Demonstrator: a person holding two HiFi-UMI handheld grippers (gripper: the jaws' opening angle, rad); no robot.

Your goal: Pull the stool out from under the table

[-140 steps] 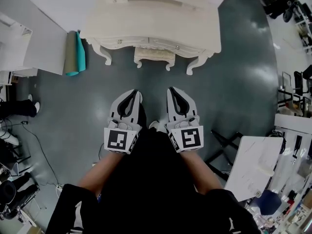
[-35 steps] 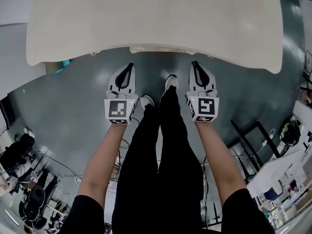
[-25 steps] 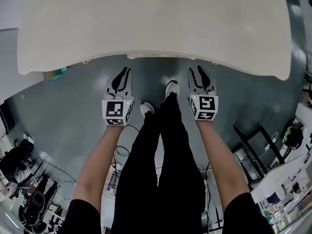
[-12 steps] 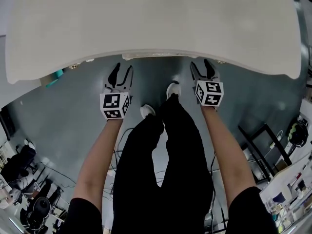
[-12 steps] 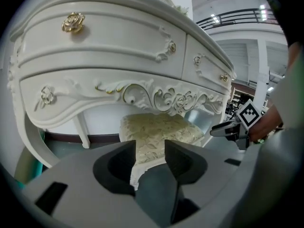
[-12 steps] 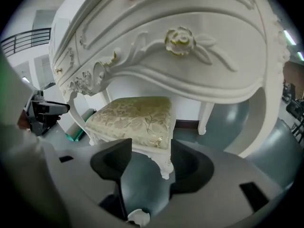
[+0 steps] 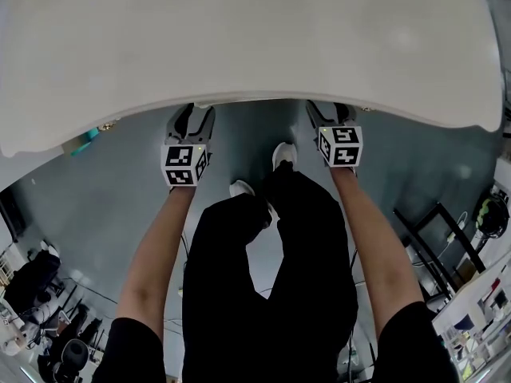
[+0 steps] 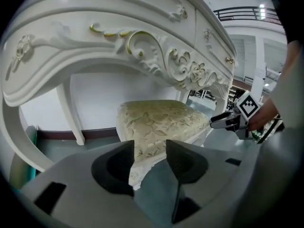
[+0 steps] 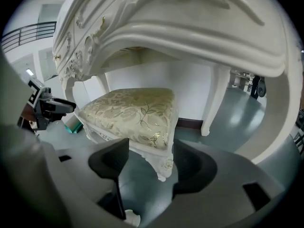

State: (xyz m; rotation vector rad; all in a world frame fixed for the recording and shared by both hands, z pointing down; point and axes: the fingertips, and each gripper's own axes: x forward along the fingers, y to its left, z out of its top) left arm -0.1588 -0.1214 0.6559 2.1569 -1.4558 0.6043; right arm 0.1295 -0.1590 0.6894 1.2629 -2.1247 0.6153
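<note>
The stool (image 8: 161,122) has a cream floral cushion and carved white legs and stands under the white ornate table (image 8: 142,42). The table top (image 7: 239,38) hides it in the head view. My left gripper (image 8: 149,148) is open, its jaws having just been opening. The stool's near corner shows between them, untouched. My right gripper (image 9: 149,148) is open as well and has also just been opening. The other front corner of the stool (image 9: 133,113) and its leg stand between the jaws. In the head view both grippers, left (image 7: 190,124) and right (image 7: 329,116), reach under the table edge.
Table legs (image 8: 71,113) (image 9: 211,103) stand behind the stool near a white wall. A teal roll (image 7: 84,138) leans at the table's left. The person's shoes (image 7: 281,154) are on the grey floor between the grippers. A black frame (image 7: 431,238) stands at the right.
Both grippers have sunk and gone forward, so their fingertips are now under the table edge. Their jaws have opened. The table top fills more of the head view.
</note>
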